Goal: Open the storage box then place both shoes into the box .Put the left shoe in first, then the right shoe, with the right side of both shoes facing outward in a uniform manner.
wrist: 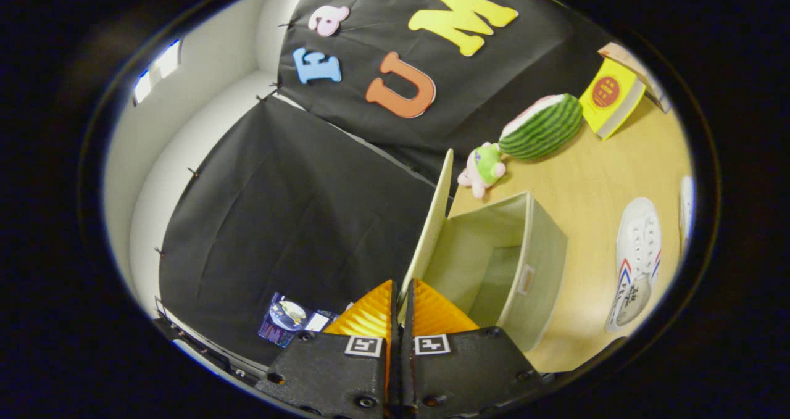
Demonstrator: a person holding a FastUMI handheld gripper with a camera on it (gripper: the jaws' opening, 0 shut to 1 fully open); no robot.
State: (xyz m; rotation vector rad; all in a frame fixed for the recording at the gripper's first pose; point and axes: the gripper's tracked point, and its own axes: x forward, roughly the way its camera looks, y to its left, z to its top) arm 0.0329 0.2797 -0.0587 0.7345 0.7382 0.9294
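A pale fabric storage box (543, 252) stands on the wooden table, its inside bare. Its lid (432, 221) is raised nearly upright, and my gripper (402, 295) is shut on the lid's edge, with one finger on each face of the flap. Beyond the box to the right, a white sneaker (637, 258) with red and blue stripes lies on the table, opening facing me. A sliver of a second white shoe (686, 212) shows just past it.
Behind the box sit a small green and pink plush toy (484, 167), a watermelon-shaped cushion (543, 126) and a yellow book (611, 97) leaning upright. A dark printed card (287, 320) lies left of my fingers by the cloth wall. The table (592, 184) spreads between box and shoes.
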